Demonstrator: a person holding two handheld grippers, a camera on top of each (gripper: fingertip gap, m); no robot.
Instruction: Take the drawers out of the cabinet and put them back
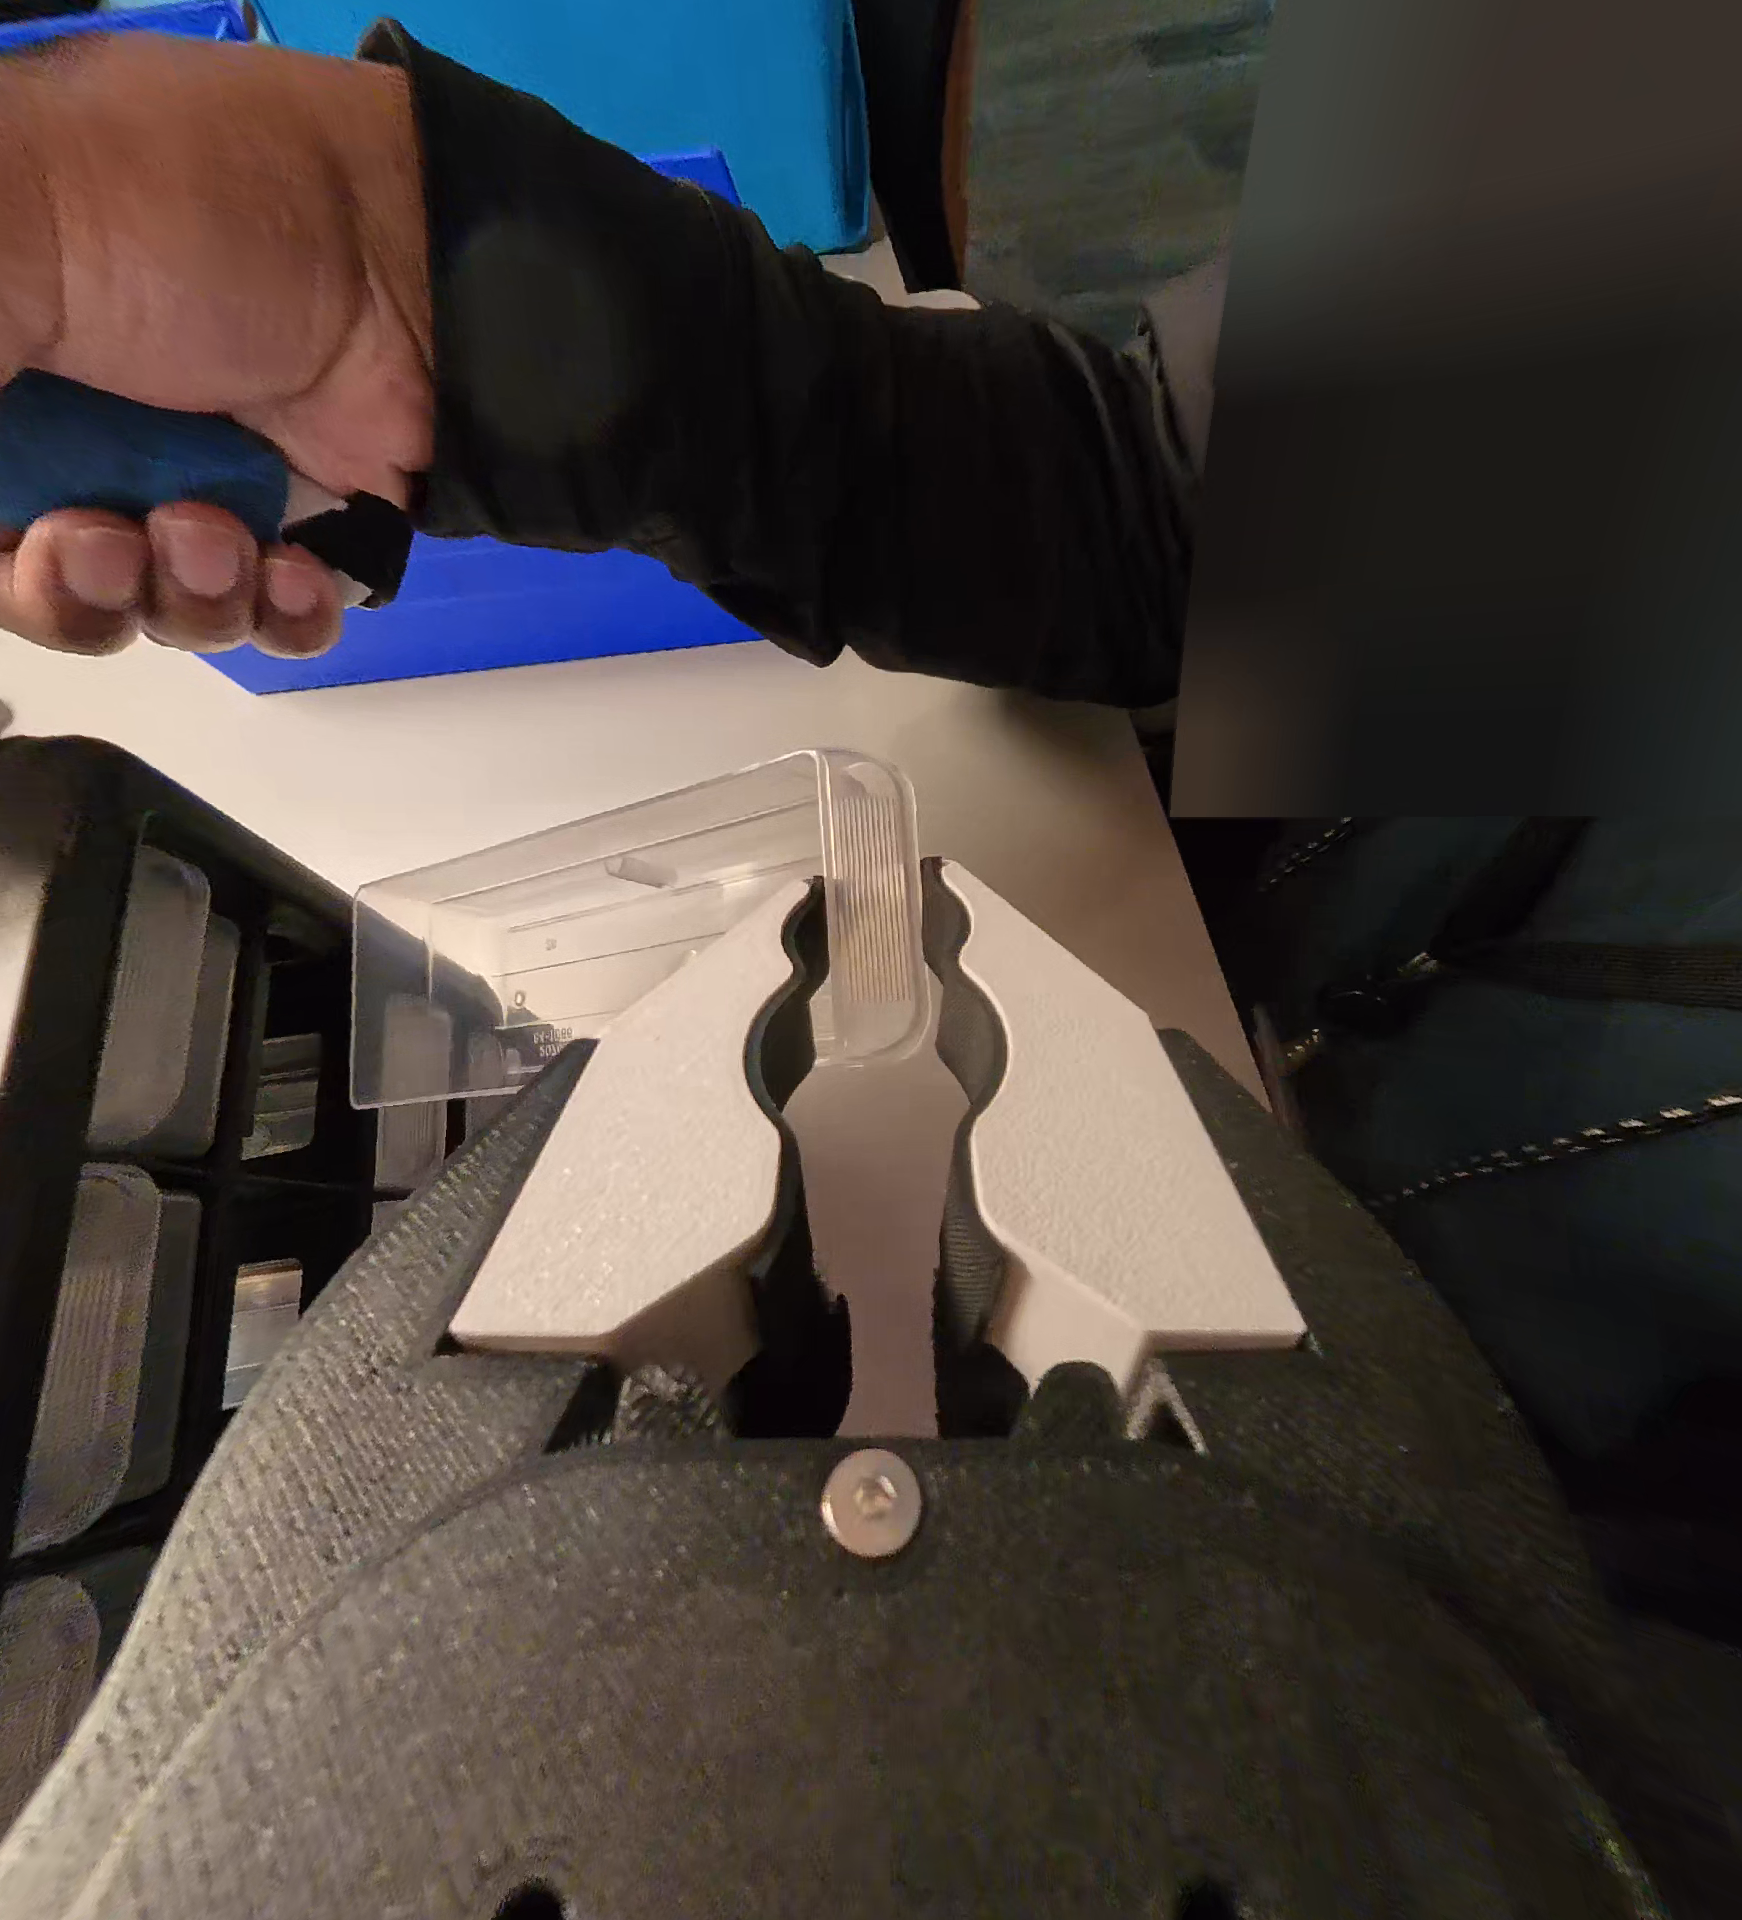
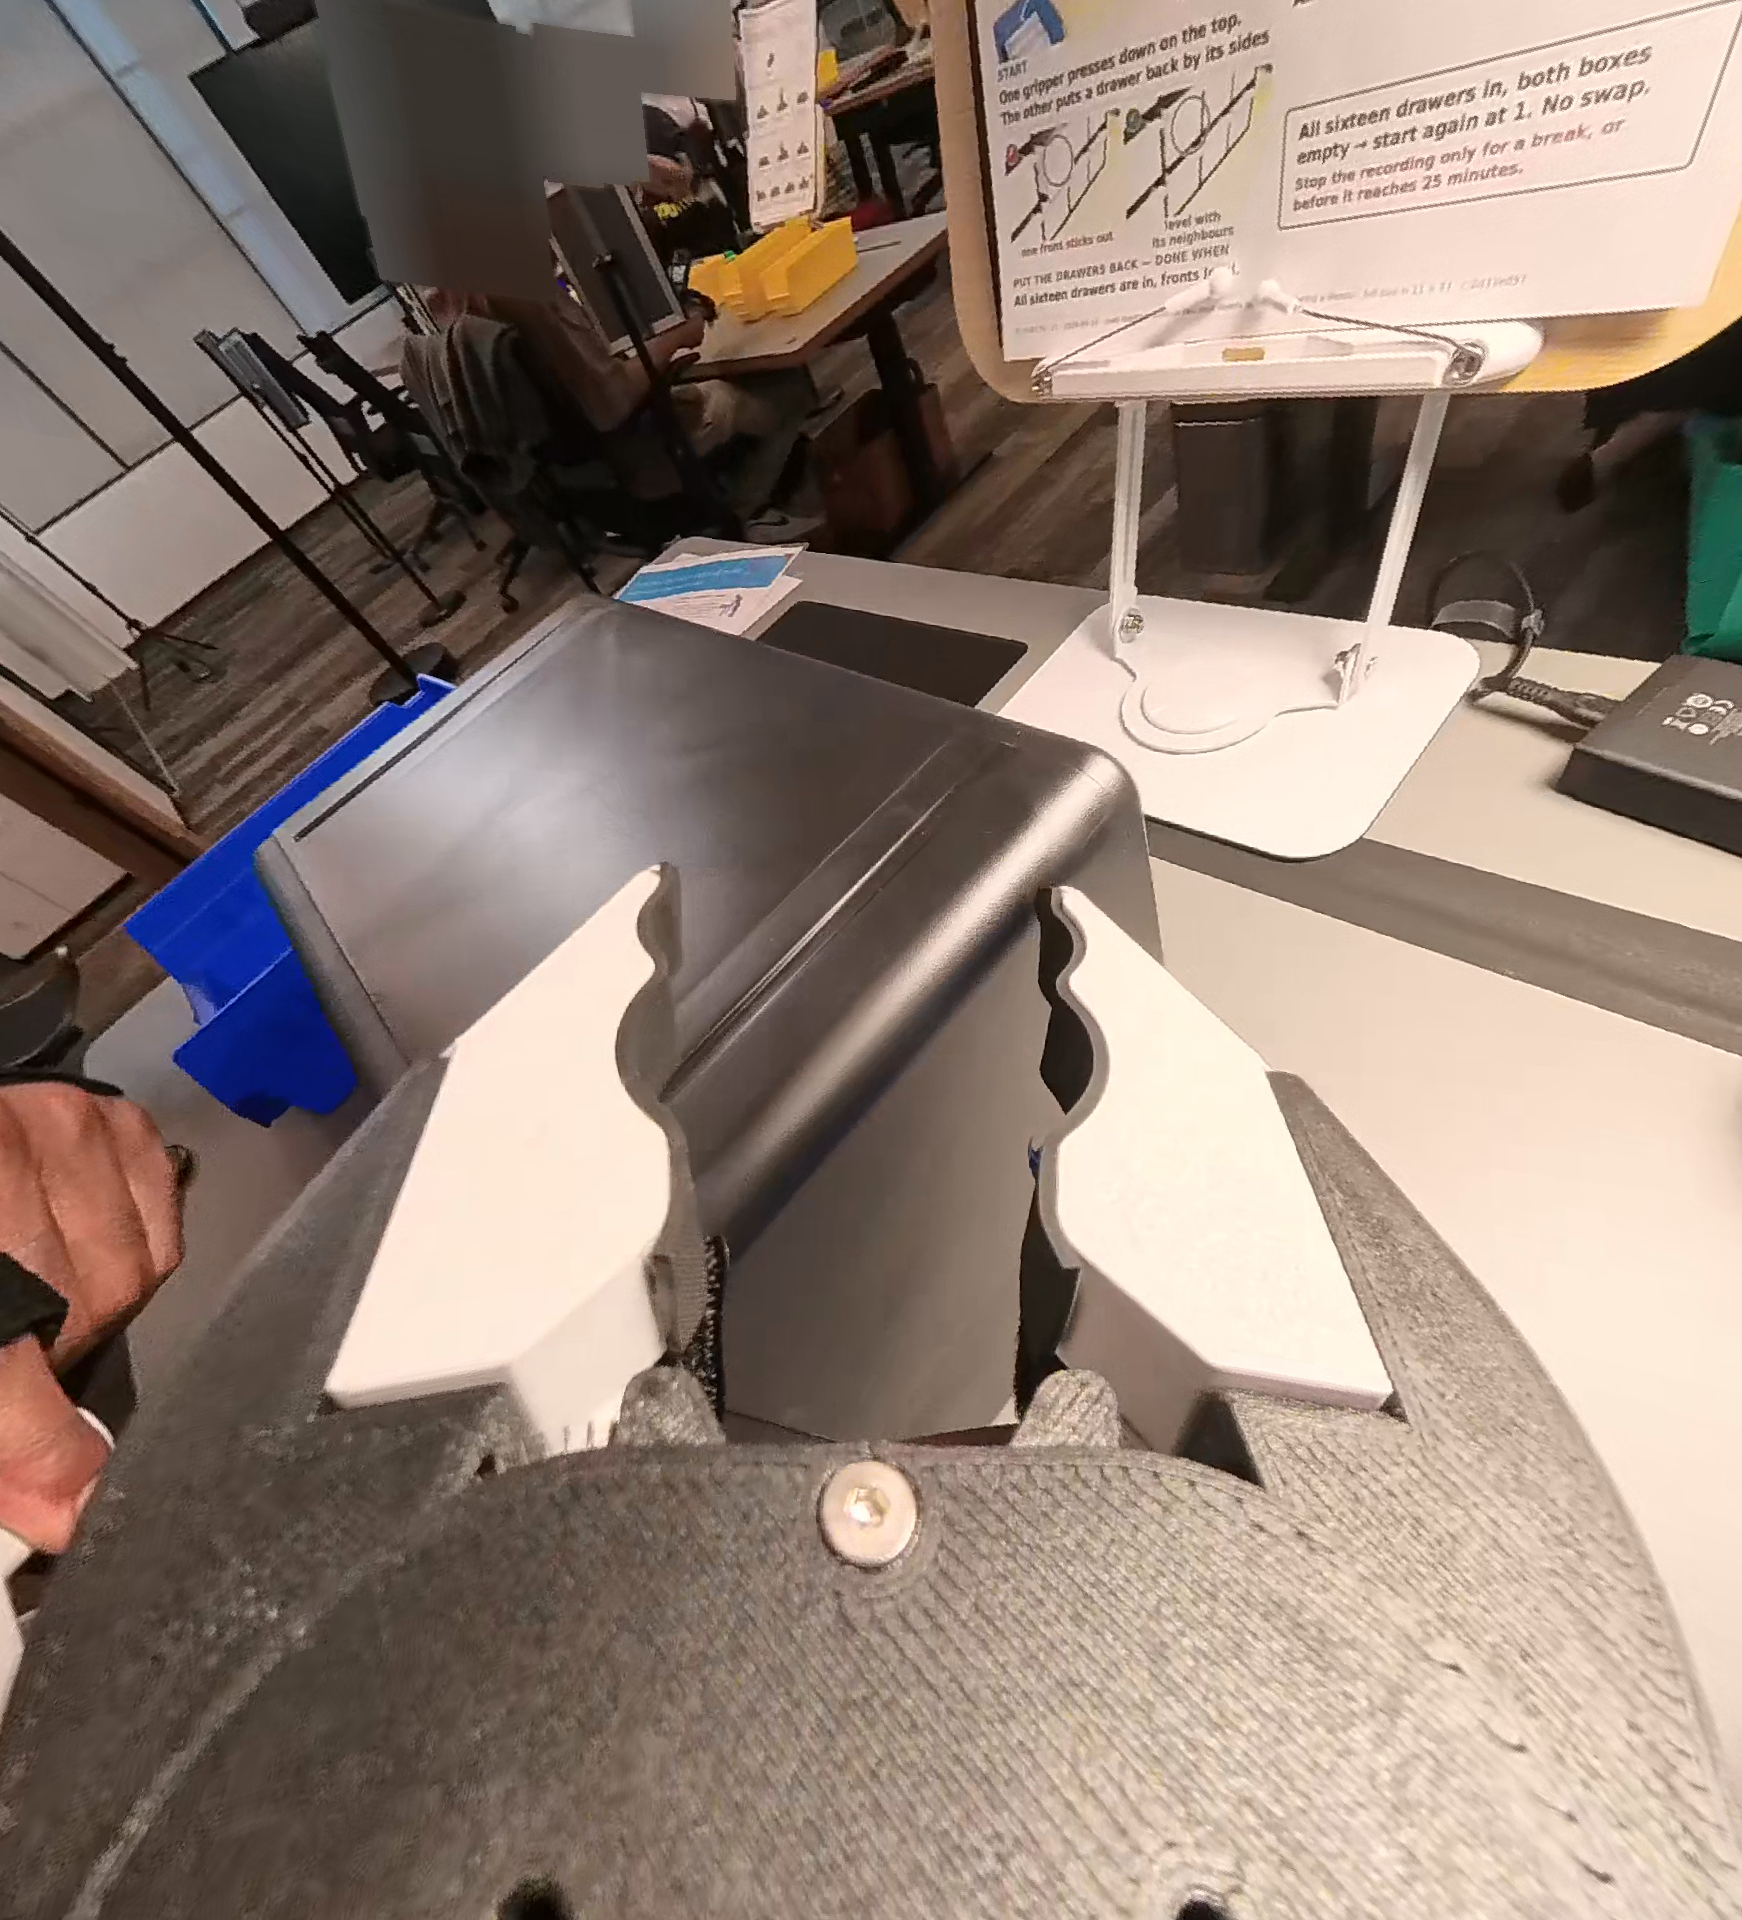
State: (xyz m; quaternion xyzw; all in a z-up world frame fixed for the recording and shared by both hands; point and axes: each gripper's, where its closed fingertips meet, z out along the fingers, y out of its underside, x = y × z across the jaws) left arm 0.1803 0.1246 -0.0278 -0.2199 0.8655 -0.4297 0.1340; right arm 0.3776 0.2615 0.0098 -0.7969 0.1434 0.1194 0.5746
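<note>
My left gripper (image 1: 877,883) is shut on the ribbed front tab (image 1: 872,945) of a clear plastic drawer (image 1: 586,904). It holds the drawer in front of the black cabinet (image 1: 25,935), whose face with several translucent drawers shows at the left. The drawer's far end overlaps the cabinet's edge. In the right wrist view my right gripper (image 2: 856,888) is open, with its fingers spread over the cabinet's black top (image 2: 638,790) near the right corner. Nothing is between its pads. The hand on the right gripper's blue handle (image 1: 119,457) shows above the cabinet.
A blue bin (image 2: 243,977) stands left of the cabinet and also shows in the left wrist view (image 1: 493,613). A white stand (image 2: 1262,727) with an instruction sheet stands behind the cabinet on the right. A black box (image 2: 1708,769) lies far right. The table edge (image 1: 1199,935) runs just right of the drawer.
</note>
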